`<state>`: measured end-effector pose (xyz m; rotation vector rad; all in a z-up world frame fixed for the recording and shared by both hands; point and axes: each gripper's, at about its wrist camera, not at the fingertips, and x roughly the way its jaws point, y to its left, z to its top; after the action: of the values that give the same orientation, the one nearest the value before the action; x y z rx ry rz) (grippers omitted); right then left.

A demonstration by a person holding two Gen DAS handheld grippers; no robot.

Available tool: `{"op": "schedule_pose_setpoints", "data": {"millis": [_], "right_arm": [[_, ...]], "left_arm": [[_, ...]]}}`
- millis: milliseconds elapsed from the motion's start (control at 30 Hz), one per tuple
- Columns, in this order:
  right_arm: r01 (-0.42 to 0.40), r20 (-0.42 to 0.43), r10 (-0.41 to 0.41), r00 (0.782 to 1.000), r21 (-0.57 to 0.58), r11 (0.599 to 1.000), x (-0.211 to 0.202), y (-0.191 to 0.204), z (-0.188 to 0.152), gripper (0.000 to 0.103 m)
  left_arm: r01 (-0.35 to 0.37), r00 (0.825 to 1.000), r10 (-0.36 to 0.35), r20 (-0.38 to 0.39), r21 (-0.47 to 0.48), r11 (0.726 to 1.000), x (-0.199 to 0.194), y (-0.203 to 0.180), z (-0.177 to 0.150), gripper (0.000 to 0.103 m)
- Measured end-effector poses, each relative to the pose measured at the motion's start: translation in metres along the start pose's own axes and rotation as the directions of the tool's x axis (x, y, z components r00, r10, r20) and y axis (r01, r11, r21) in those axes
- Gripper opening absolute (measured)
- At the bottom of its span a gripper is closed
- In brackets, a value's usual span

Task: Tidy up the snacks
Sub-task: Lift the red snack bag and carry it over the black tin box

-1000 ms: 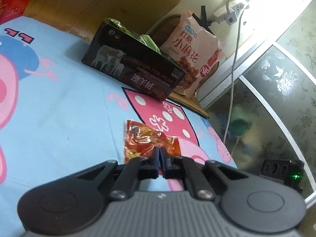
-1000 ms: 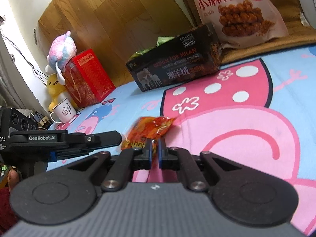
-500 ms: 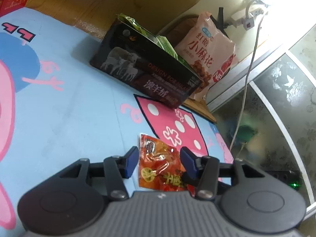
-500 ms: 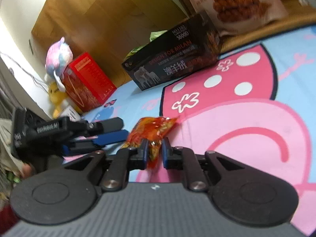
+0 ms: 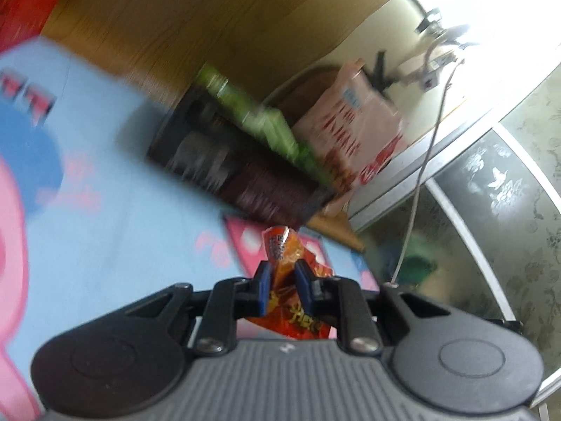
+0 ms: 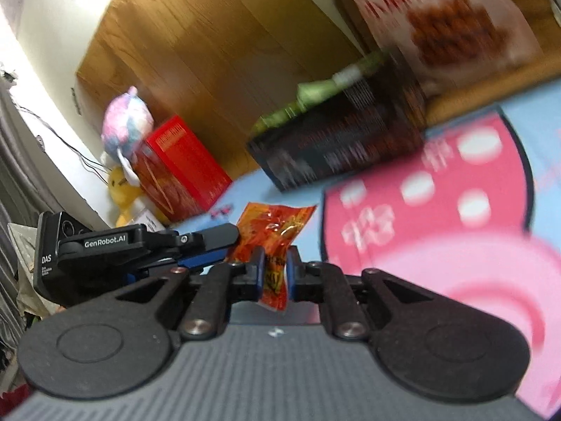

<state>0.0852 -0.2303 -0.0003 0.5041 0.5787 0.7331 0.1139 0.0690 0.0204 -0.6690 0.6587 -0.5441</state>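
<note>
Left wrist view: left hand-held gripper (image 5: 283, 279) clamped on an orange snack packet (image 5: 291, 259), blue pads pinching it, jaws having just closed onto it from a wider gap; packet crumpled, one end poking up beyond the fingertips, the rest hanging down toward the gripper body, lifted clear of the cartoon-print bed sheet (image 5: 105, 217). Ahead and well apart, a dark open box (image 5: 238, 175) with green packets (image 5: 259, 122) sticking out, blurred; just behind it to the right, a large pale snack bag (image 5: 354, 129) leaning upright. Right wrist view: right hand-held gripper (image 6: 275, 270) nearly closed on the same orange snack packet (image 6: 277, 231), pads pressed on its lower end, the upper part fanned out above the fingertips. Immediately to the left, the left hand-held gripper (image 6: 224, 242) reaching in sideways and touching the packet's left edge. Farther ahead the dark open box (image 6: 343, 147), the large pale snack bag (image 6: 448, 24) behind it, and off left a red box (image 6: 182, 168) with a plush toy (image 6: 126, 126) beside it.
</note>
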Motion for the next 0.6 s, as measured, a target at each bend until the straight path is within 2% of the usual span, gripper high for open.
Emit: {"op": "schedule_pose_setpoints", "data": {"millis": [167,333,467,533,600], "right_arm": [[-0.008,0.079,0.015,0.997,-0.091,0.996,0.011,0.011,0.054,0.015],[0.030,0.136,-0.009,0.991,-0.150,0.988,0.038,0.001,0.101,0.015],[0.092,0.147,-0.065,0.987,-0.184,0.979,0.064,-0.012,0.116,0.015],[0.151,0.153,-0.118,0.981,-0.225,0.963,0.077,-0.014,0.115,0.021],[0.214,0.173,-0.174,0.969,-0.252,0.944,0.086,-0.015,0.113,0.026]], "left_arm": [[-0.015,0.997,0.008,0.077,0.090,0.996,0.012,-0.027,0.054,0.017],[-0.080,0.991,0.064,0.116,0.142,0.987,0.049,-0.035,0.098,0.018],[-0.158,0.982,0.138,0.130,0.158,0.975,0.081,-0.031,0.112,0.018],[-0.188,0.976,0.164,0.140,0.179,0.966,0.091,-0.031,0.112,0.022],[-0.249,0.962,0.218,0.163,0.208,0.946,0.097,-0.036,0.109,0.025]]}}
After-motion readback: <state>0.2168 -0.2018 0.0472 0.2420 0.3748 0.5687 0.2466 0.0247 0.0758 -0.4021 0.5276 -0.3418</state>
